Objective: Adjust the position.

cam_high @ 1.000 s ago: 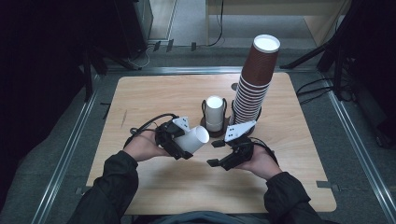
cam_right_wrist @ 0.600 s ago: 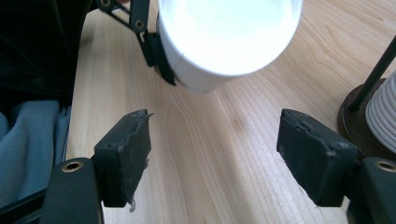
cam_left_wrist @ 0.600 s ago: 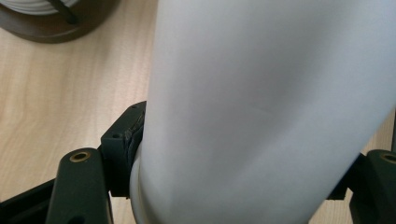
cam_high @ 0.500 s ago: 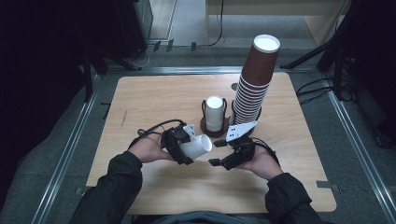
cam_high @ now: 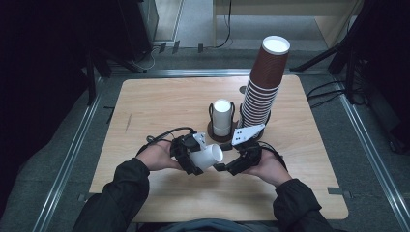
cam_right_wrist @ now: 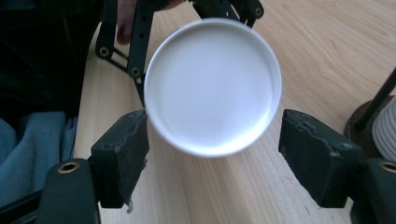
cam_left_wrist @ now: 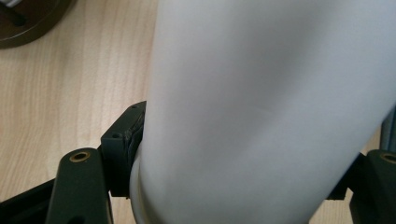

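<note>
While our left gripper (cam_high: 194, 157) clamps the white cup (cam_high: 207, 157) by its body, the cup lies on its side above the table (cam_high: 154, 104), nearer the front edge than the back and about midway between the left and right edges. In the left gripper view, the black pads (cam_left_wrist: 122, 140) press against the cup's white wall on both sides. The cup's open mouth faces our right gripper (cam_high: 223, 166), whose jaws stand wide apart; in the right gripper view the round rim sits between the two pads, the left pad just at the rim and the right pad clear of it, so nothing is gripped there. Behind our hands, toward the middle of the table, a dark holder (cam_high: 222, 133) carries another white cup (cam_high: 222, 116) upright, and just beside it, toward the right edge, rises a tall stack of brown cups (cam_high: 263, 87).
</note>
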{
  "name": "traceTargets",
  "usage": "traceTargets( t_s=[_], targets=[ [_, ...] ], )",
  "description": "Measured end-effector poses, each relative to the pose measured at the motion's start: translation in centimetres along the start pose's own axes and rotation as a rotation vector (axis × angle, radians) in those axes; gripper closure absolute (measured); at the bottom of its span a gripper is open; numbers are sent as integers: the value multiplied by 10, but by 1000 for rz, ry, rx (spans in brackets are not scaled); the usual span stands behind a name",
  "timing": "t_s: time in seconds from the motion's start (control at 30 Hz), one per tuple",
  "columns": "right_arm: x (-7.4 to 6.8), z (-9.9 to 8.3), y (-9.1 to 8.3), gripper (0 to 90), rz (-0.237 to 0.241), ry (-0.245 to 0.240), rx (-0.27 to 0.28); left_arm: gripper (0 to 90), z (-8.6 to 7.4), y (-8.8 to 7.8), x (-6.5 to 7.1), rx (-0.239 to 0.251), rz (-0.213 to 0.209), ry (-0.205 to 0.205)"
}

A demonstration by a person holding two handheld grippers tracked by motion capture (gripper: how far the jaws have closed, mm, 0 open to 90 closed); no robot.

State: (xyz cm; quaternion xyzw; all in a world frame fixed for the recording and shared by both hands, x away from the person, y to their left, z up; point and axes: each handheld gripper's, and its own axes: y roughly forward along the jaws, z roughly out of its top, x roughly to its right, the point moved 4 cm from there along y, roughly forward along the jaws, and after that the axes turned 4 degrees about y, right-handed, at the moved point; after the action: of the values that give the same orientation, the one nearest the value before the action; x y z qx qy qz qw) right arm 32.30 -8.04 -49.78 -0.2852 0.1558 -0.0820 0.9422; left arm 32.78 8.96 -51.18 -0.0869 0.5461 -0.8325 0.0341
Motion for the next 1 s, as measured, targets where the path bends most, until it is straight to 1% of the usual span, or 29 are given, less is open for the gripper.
traceTargets(
  t_s=[0.17,0.3,0.4,0.47,0.5,0.57,0.6,0.7,0.77,0.8,0.83,0.87,0.9,0.97,1.0],
  targets=[
    [-5,3,6,237,17,-7,-8,265,3,4,4,-11,-2,12],
    [-8,4,10,238,31,-11,-18,265,6,7,7,-22,-7,32],
    [-9,5,10,273,40,-8,-17,265,7,9,9,-23,-12,37],
    [-8,5,9,334,46,-18,-14,265,8,9,9,-22,-13,36],
    [-9,5,8,347,57,-25,-10,265,8,9,9,-20,-13,38],
    [-10,6,7,352,54,-38,-12,265,8,8,9,-16,-13,43],
    [-10,6,7,353,54,-37,-17,265,8,8,9,-12,-17,43],
    [-11,8,5,354,59,-47,-11,251,8,6,10,-3,-18,48],
    [-11,8,4,353,59,-51,-8,220,8,5,10,7,-25,52],
    [-11,8,4,353,57,-54,-8,161,8,5,10,8,-23,49],
    [-11,8,3,353,57,-50,-7,122,8,4,10,11,-17,44],
    [-10,9,3,353,57,-54,-4,110,8,3,10,24,-11,38],
    [-10,8,2,353,52,-50,-5,91,8,2,9,45,-13,23],
    [-8,8,0,353,45,-49,3,73,5,-3,6,76,-15,16],
    [-8,8,-1,353,45,-45,5,53,5,-6,5,91,-6,13]
  ],
)
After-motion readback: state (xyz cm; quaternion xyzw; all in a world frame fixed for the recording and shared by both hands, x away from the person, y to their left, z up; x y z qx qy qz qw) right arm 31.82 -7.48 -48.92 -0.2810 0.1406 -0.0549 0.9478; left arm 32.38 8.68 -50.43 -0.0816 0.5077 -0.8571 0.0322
